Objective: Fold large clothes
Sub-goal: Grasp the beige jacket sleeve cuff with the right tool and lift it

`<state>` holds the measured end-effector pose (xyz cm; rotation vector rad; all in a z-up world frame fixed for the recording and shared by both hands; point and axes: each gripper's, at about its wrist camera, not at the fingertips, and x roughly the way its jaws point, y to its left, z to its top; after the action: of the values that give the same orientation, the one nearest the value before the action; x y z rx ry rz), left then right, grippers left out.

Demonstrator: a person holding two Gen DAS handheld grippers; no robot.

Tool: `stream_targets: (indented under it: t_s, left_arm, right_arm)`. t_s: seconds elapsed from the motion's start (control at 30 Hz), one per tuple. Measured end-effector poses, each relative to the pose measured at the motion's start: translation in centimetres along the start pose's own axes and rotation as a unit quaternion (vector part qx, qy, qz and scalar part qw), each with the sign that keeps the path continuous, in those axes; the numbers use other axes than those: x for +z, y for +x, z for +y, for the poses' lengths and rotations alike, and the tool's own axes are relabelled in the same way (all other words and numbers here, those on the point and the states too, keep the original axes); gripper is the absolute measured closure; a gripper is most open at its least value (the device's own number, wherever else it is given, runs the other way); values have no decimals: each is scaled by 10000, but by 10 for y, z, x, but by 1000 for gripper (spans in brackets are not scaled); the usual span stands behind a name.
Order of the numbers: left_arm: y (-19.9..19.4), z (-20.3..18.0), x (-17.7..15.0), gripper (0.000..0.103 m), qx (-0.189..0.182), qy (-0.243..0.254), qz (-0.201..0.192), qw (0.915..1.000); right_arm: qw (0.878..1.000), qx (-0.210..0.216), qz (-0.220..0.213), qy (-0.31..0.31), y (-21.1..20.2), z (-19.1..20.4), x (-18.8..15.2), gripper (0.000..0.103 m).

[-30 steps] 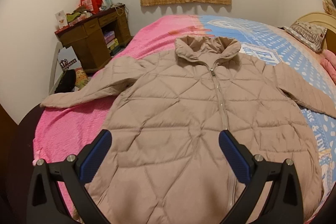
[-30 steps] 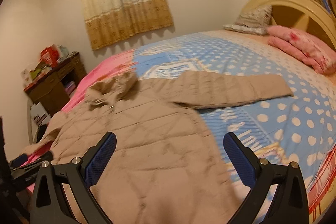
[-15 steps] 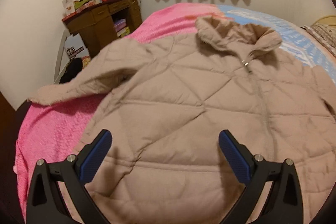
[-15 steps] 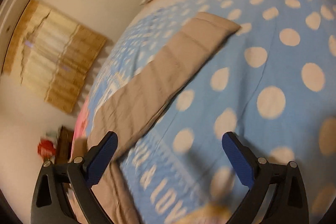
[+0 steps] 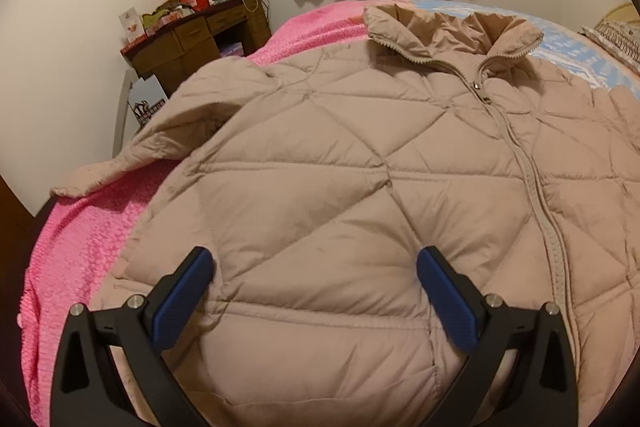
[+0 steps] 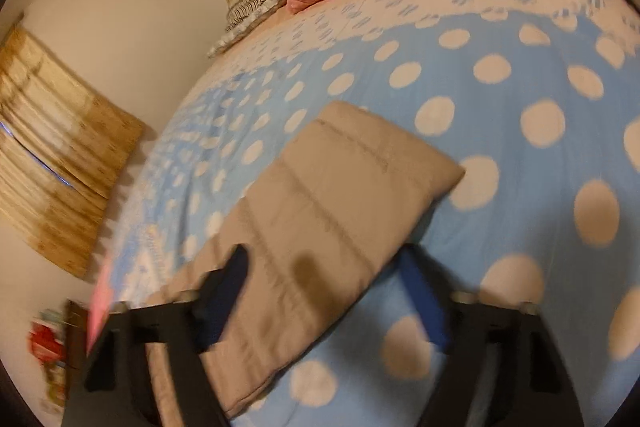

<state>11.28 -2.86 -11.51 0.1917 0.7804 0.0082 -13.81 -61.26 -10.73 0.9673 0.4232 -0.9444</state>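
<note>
Right hand-held gripper (image 6: 324, 275) swung to jacket sleeve (image 6: 320, 211), jaws just narrowing astride it; left hand-held gripper (image 5: 314, 273) wide over jacket

No text seems legible on anything here.

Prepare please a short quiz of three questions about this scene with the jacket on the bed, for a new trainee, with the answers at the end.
1. True or false: the beige quilted jacket lies zipped up, front side up.
2. Which part of the jacket lies between the fingers of the right gripper? A) collar B) sleeve end C) hem
3. Fill in: under the sleeve the bed cover is light blue with white ____.

Key
1. True; the zipper runs closed up to the collar.
2. B. The jaws have just been closing around the sleeve, which already lies between them.
3. dots
</note>
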Motion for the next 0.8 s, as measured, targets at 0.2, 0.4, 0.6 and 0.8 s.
stream_targets:
  t_s: [0.2, 0.4, 0.6, 0.8]
  left_arm:
    - [7, 4, 1, 0, -259, -168, 55, 9995]
    - [8, 4, 1, 0, -312, -202, 57, 9993]
    - [10, 7, 1, 0, -434, -283, 65, 9986]
    - [11, 13, 0, 0, -665, -449, 58, 9968]
  right_arm:
    - [9979, 108, 51, -636, -9, 1, 7, 95]
    - [9797, 638, -629, -1791, -81, 70, -7, 97]
    - [9289, 1734, -829, -3166, -158, 176, -69, 97]
    - [8592, 2889, -202, -4219, -199, 265, -182, 97]
